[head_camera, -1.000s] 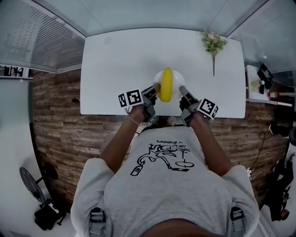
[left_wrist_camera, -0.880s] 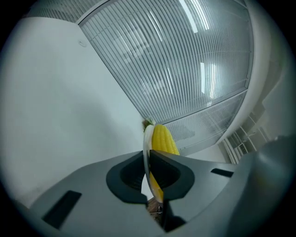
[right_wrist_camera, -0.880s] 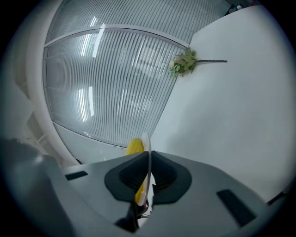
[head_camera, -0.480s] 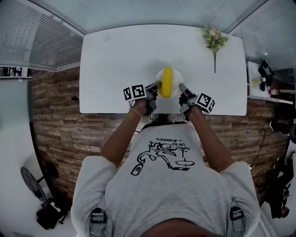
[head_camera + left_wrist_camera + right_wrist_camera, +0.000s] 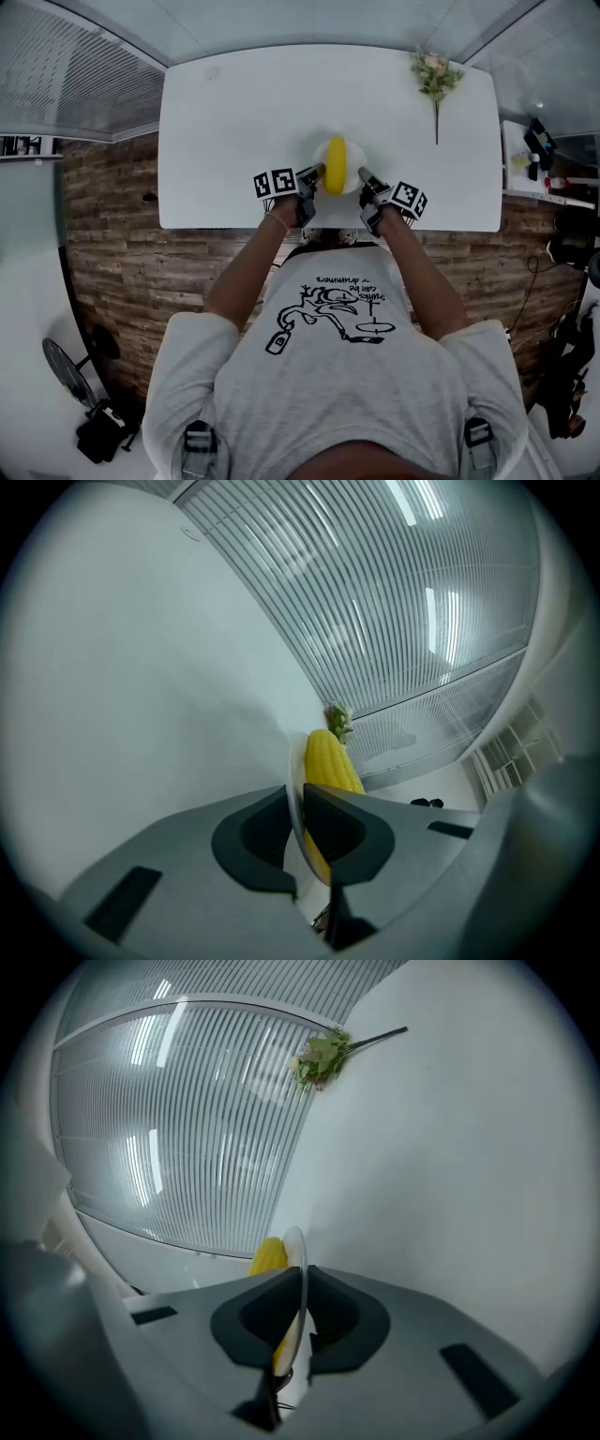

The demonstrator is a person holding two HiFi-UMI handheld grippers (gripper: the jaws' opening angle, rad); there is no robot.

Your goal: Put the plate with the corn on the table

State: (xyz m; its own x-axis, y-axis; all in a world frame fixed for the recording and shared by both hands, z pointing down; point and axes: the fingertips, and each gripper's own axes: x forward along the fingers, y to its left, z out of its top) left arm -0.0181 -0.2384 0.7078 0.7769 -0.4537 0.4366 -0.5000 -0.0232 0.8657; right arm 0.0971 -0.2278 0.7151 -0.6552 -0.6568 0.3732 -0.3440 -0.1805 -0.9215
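Observation:
A white plate (image 5: 352,180) carrying a yellow corn cob (image 5: 335,163) is over the near part of the white table (image 5: 234,122). My left gripper (image 5: 317,172) is shut on the plate's left rim, and my right gripper (image 5: 361,176) is shut on its right rim. In the left gripper view the plate (image 5: 294,771) stands edge-on between the jaws, with the corn cob (image 5: 330,761) beside it. In the right gripper view the plate (image 5: 297,1269) is pinched the same way and the corn cob (image 5: 266,1255) peeks out behind it.
A sprig of flowers (image 5: 433,77) lies at the table's far right corner; the right gripper view also shows the sprig (image 5: 323,1056). Wood flooring (image 5: 112,244) runs along the table's near edge, and a small side stand with objects (image 5: 536,155) is at the right.
Both grippers have carried the plate with the corn a little farther out over the table, away from the person. The grip on both rims is unchanged.

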